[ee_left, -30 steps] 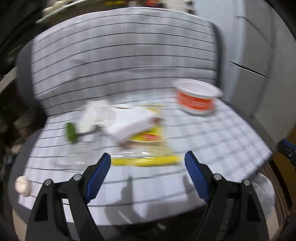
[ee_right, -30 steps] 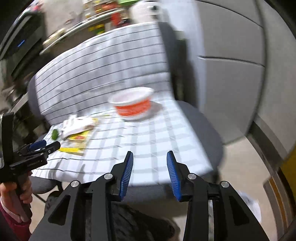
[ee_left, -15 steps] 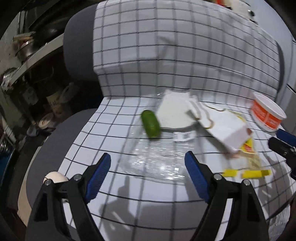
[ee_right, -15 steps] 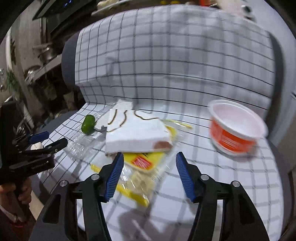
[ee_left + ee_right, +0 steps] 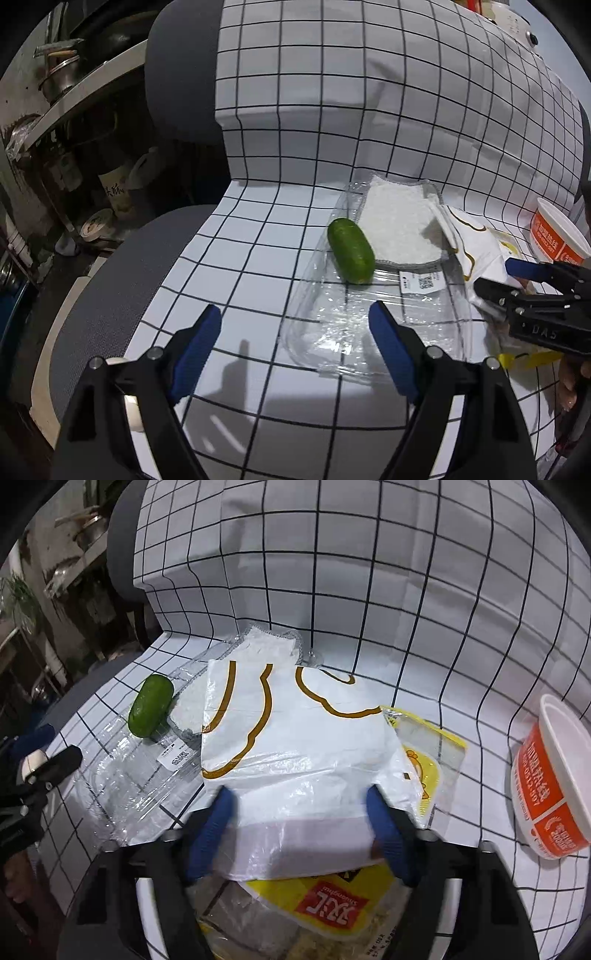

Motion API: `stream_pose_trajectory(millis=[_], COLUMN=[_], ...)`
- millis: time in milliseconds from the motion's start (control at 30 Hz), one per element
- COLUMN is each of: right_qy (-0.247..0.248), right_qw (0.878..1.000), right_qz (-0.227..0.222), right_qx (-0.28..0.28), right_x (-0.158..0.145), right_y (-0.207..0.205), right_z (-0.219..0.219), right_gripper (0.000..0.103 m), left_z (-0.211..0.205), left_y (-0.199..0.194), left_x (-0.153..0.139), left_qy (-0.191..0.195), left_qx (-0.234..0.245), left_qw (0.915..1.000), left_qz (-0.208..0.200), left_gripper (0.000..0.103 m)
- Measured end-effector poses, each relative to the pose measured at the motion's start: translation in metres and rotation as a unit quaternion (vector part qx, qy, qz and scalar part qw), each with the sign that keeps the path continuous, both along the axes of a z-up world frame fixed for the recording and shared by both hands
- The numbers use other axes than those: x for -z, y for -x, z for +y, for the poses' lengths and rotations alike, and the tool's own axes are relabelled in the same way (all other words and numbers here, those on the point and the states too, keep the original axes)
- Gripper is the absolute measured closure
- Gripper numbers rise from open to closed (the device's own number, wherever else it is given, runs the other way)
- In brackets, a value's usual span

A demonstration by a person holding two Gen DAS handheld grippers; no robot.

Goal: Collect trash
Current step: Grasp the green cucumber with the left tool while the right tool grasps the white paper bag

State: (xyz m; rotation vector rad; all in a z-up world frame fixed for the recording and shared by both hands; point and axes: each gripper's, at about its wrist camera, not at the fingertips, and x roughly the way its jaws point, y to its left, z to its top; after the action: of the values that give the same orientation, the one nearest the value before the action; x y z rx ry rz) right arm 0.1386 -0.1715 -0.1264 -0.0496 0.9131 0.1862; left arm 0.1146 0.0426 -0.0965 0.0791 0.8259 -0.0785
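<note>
Right tool (image 5: 299,808) spread wide, fingers either side of white bag (image 5: 295,753), not pinching. Bag lying on checkered cloth (image 5: 369,590) over yellow wrapper (image 5: 424,746). Left tool (image 5: 295,332) spread, empty, above clear plastic sheet (image 5: 351,325). Cucumber (image 5: 351,251) on sheet. Orange cup (image 5: 550,782) at right.

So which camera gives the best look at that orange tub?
The right wrist view: the orange tub shows nearly whole, rim and printed side, right of the open right claw. The left wrist view catches only part of it at the frame edge.
</note>
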Motion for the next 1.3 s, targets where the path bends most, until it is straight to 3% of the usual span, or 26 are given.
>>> stream_pose_trajectory(millis=[133, 200, 367, 500, 567, 767, 933, 1033, 1133, 1300], right_qy=[-0.001, -0.006, -0.025, -0.018, -0.02, -0.026, -0.028, -0.032, -0.046, -0.057], right_qw=[0.999, 0.998, 0.991, 0.987, 0.986, 0.985, 0.986, 0.986, 0.985, 0.986], right_qz=[-0.037, -0.066, -0.13, -0.148, -0.147, -0.138, -0.133, -0.136, -0.14, -0.137], right_qx=[0.006, 0.015, 0.034, 0.067, 0.078, 0.099, 0.099, 0.094, 0.088, 0.071], right_x=[-0.018, -0.033, -0.073, -0.089, -0.089, -0.084, -0.082, -0.083, -0.085, -0.086], right_y=[0.009, 0.019, 0.053, 0.086, 0.098, 0.119, 0.121, 0.122, 0.124, 0.12], right_z=[-0.001, -0.005, -0.021, -0.038, -0.047, -0.065, -0.063, -0.061, -0.059, -0.051], right_gripper=[0.09, 0.1, 0.101, 0.101, 0.101, 0.101, 0.101, 0.101, 0.101, 0.101], left_z=[0.009, 0.013, 0.008, -0.013, -0.023, -0.048, -0.057, -0.056, -0.05, -0.035], left_y=[0.001, 0.001, -0.005, -0.026, -0.037, -0.071, -0.082, -0.08, -0.067, -0.049], left_x=[-0.003, -0.007, -0.016, -0.012, -0.008, 0.014, 0.026, 0.022, 0.009, -0.01], left_qy=[0.006, 0.011, 0.027, 0.033, 0.03, -0.01, -0.045, -0.041, -0.025, -0.01], left_qx=[-0.01, -0.011, 0.0, 0.019, 0.021, 0.008, 0.003, 0.004, 0.002, -0.01], left_qw=[0.9999, 0.9999, 0.9996, 0.999, 0.9988, 0.9979, 0.9968, 0.9975, 0.9988, 0.9996], left_qz=[0.0, 0.0, 0.002, 0.022, 0.032, 0.063, 0.066, 0.057, 0.042, 0.024], left_gripper=[0.023, 0.023, 0.025, 0.038, 0.043, 0.045, 0.052, 0.059, 0.073, 0.073])
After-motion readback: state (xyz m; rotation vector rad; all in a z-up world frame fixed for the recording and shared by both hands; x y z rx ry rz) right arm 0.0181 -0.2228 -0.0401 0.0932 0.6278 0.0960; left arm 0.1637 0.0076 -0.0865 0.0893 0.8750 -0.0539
